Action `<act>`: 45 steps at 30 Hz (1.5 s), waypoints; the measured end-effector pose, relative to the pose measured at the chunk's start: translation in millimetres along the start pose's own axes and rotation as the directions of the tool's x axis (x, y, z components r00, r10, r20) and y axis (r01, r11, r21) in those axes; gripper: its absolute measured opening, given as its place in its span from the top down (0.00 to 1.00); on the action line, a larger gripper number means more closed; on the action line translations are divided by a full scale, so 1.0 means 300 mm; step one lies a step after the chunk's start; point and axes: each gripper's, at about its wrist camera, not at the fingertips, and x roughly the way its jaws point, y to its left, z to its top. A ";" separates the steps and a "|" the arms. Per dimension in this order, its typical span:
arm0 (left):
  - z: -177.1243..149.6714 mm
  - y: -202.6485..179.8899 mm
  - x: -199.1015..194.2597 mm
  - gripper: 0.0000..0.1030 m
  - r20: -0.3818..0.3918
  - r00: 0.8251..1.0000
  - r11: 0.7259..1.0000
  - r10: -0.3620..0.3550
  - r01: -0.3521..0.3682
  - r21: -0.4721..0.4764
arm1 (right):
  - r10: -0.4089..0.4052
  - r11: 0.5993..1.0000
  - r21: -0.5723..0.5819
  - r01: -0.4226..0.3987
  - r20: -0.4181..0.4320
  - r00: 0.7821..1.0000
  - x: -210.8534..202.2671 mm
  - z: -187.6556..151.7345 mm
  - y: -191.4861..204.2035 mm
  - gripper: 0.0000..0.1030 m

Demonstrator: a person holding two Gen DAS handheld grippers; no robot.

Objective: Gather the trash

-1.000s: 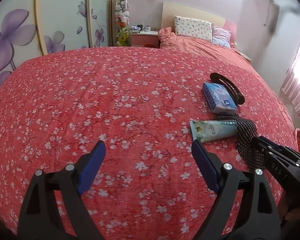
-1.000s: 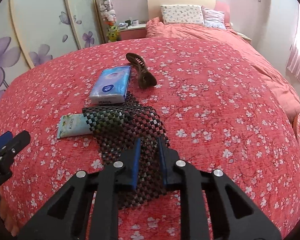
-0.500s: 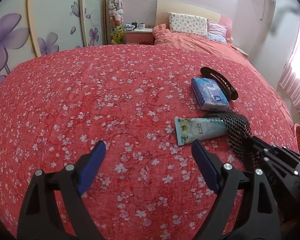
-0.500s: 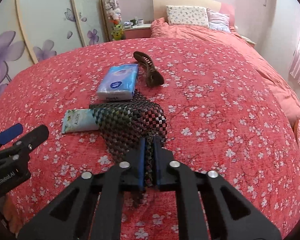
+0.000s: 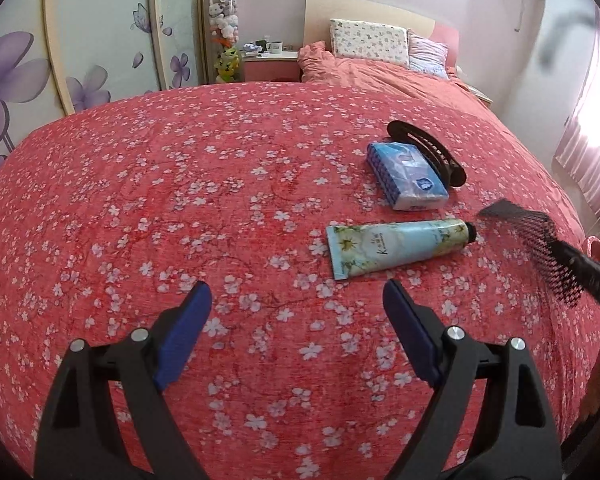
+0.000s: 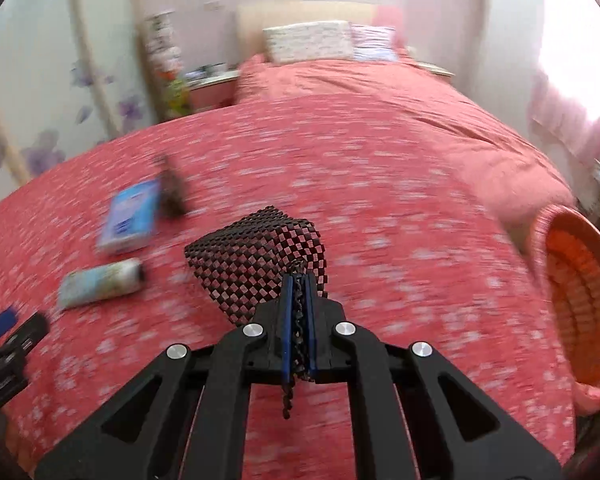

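- My right hand-held gripper (image 6: 298,280) is clamped on the floppy black mesh mat (image 6: 260,252), lifted just off the bed (image 6: 379,168). Next, I reckon: swing it to the orange woven basket (image 6: 579,300), right of the mat.
- Left hand-held gripper (image 5: 296,308) gapes empty.
- Left of the mat: soft lotion tube (image 5: 395,248), then a tissue pack (image 5: 405,176).

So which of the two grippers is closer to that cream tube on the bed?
Left. The left gripper hangs open just short of the cream tube; the right gripper, shut on the black mesh, is off to the tube's side.
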 end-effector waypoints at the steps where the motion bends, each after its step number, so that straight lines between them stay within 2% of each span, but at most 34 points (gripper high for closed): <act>1: 0.002 -0.009 0.002 0.17 0.000 1.000 1.000 -0.001 0.001 0.003 | 0.003 1.000 0.017 -0.003 -0.005 1.000 0.004 0.003 -0.019 0.93; 3: 0.006 -0.024 0.004 0.17 -0.001 1.000 1.000 -0.004 0.004 0.007 | 0.038 0.997 0.064 -0.036 -0.022 0.999 0.011 0.010 -0.061 0.83; 5: 0.010 -0.038 0.007 0.17 -0.003 1.000 1.000 -0.005 0.005 0.014 | 0.063 0.995 0.083 -0.061 -0.017 0.998 0.011 0.012 -0.083 0.65; 10: 0.027 -0.079 0.017 0.17 -0.009 1.000 1.000 -0.017 0.017 0.025 | 0.079 0.995 0.060 -0.077 -0.029 0.996 0.046 0.011 -0.068 0.64; 12: 0.036 -0.098 0.020 0.17 -0.012 1.000 0.999 -0.023 0.023 0.028 | 0.078 0.996 0.037 -0.076 -0.041 0.996 0.070 0.019 -0.048 0.60; 14: 0.045 -0.111 0.023 0.17 -0.012 1.000 0.999 -0.025 0.026 0.029 | 0.068 0.998 0.007 -0.068 -0.043 0.997 0.080 0.018 -0.033 0.48; 19: 0.078 -0.159 0.035 0.14 -0.005 1.000 0.999 -0.025 0.025 0.045 | 0.048 0.998 -0.042 -0.051 -0.058 0.997 0.092 0.004 -0.004 0.50; 23: 0.103 -0.198 0.052 0.14 -0.007 0.999 0.997 -0.035 0.036 0.074 | 0.034 0.999 -0.013 -0.034 -0.055 0.998 0.086 0.003 -0.025 0.71; 24: 0.108 -0.211 0.058 0.14 -0.009 0.999 0.995 -0.037 0.038 0.088 | 0.034 0.999 -0.002 -0.035 -0.054 0.998 0.084 0.003 -0.037 0.72; 28: 0.135 -0.230 0.085 0.14 -0.003 1.000 0.991 -0.001 0.002 0.133 | 0.051 0.999 0.006 -0.051 -0.056 0.997 0.082 0.002 -0.050 0.72; 32: 0.173 -0.197 0.096 0.14 -0.005 1.000 0.994 0.011 -0.010 0.105 | 0.052 0.999 0.008 -0.052 -0.057 0.997 0.083 0.004 -0.046 0.72; 39: 0.217 -0.090 0.145 0.21 -0.037 0.994 0.991 0.106 -0.102 0.081 | 0.060 0.998 0.014 -0.059 -0.057 0.997 0.081 -0.001 -0.053 0.72; 41: 0.220 -0.070 0.166 0.23 -0.065 0.992 0.991 0.106 -0.100 0.086 | 0.060 0.998 0.013 -0.059 -0.057 0.997 0.080 -0.001 -0.053 0.72; 45: 0.200 -0.063 0.177 0.34 -0.106 0.992 0.992 0.068 -0.056 0.113 | 0.060 0.998 0.010 -0.060 -0.057 0.997 0.081 0.001 -0.054 0.72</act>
